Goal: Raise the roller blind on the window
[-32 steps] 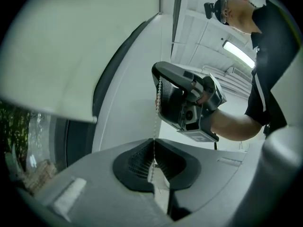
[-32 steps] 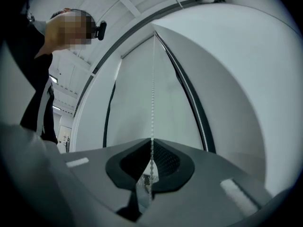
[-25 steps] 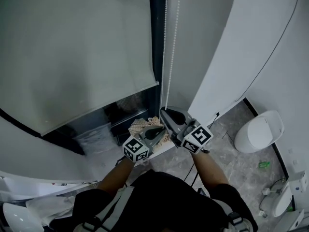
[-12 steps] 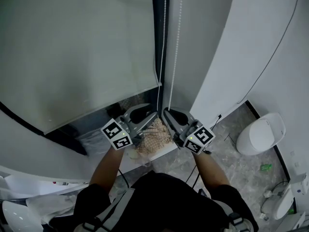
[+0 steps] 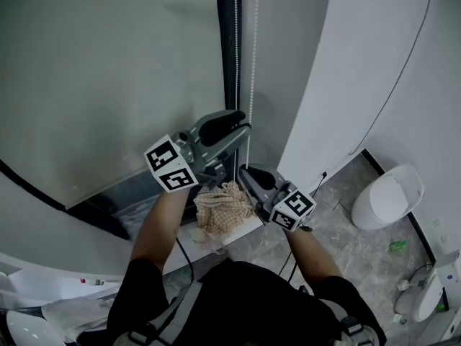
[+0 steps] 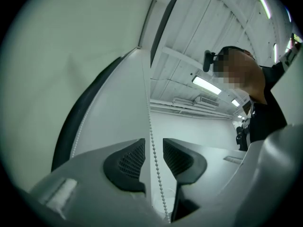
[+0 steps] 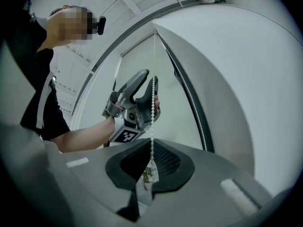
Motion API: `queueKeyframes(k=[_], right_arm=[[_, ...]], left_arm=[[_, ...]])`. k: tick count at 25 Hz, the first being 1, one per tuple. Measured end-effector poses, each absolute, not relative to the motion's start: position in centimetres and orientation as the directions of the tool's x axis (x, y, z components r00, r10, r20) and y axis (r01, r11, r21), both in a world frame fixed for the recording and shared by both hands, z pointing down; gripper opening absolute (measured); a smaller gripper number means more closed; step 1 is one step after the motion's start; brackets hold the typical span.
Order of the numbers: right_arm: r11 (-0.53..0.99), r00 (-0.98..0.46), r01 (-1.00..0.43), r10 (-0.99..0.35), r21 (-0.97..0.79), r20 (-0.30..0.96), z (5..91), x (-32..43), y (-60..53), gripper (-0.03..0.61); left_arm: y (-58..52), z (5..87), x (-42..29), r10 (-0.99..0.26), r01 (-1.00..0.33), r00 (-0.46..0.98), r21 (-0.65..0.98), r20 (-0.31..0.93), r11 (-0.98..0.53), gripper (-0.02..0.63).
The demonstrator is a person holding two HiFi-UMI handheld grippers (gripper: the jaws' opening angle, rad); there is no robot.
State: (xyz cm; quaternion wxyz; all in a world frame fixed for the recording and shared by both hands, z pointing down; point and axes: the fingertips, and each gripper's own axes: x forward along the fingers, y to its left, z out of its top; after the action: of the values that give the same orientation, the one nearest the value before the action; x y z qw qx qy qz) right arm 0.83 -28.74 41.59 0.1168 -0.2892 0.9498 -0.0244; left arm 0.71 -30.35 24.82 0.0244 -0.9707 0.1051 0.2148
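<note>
The grey roller blind [image 5: 108,71] covers most of the window on the left. Its white bead chain [image 5: 253,63] hangs in two strands beside the dark window frame [image 5: 227,49]. My left gripper [image 5: 243,123] is raised and open. One strand of the bead chain [image 6: 150,122] runs between its ribbed pads [image 6: 130,162] without touching them. Lower down, my right gripper [image 5: 245,171] is shut on that same strand. In the right gripper view the bead chain [image 7: 153,112] comes down from the left gripper [image 7: 137,93] into the closed jaws of the right gripper [image 7: 151,162].
A crumpled checked cloth [image 5: 223,207] lies on the sill under the grippers. Dark glass [image 5: 137,186] shows below the blind. A white wall panel [image 5: 346,71] stands close on the right. On the floor are a white toilet-like fixture [image 5: 385,197] and a small green item [image 5: 395,246].
My left gripper let go of the chain, opened, and rose from beside the right gripper to well above it. The right gripper stayed shut on the chain at about the same place.
</note>
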Motion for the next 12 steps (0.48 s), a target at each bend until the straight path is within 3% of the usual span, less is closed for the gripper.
queueKeyframes(k=[5,6,7,12], right_arm=[[0.832,-0.807,-0.541,-0.554,-0.119,-0.205,41.8,0.2,-28.8,0.017],[0.832,-0.806,-0.541,-0.554,-0.121,-0.208,41.7,0.3,-28.8,0.017],[0.832,-0.805,-0.54,-0.554,-0.122,-0.211,41.7,0.4,-28.7,0.017],[0.835,-0.804,-0.537,-0.55,-0.119,-0.226,41.6,0.5,-28.1,0.017]], left_arm=[[-29.4,25.5,2.3,-0.165,-0.209,0.921,-0.09,-0.352,-0.974,0.121],[-29.2,25.6,2.4,-0.168,-0.216,0.921,-0.102,-0.352,-0.971,0.107],[-29.1,25.6,2.4,-0.173,-0.224,0.918,-0.106,-0.358,-0.969,0.046],[-29.6,25.7,1.3,-0.208,-0.229,0.873,0.007,-0.441,-0.973,0.015]])
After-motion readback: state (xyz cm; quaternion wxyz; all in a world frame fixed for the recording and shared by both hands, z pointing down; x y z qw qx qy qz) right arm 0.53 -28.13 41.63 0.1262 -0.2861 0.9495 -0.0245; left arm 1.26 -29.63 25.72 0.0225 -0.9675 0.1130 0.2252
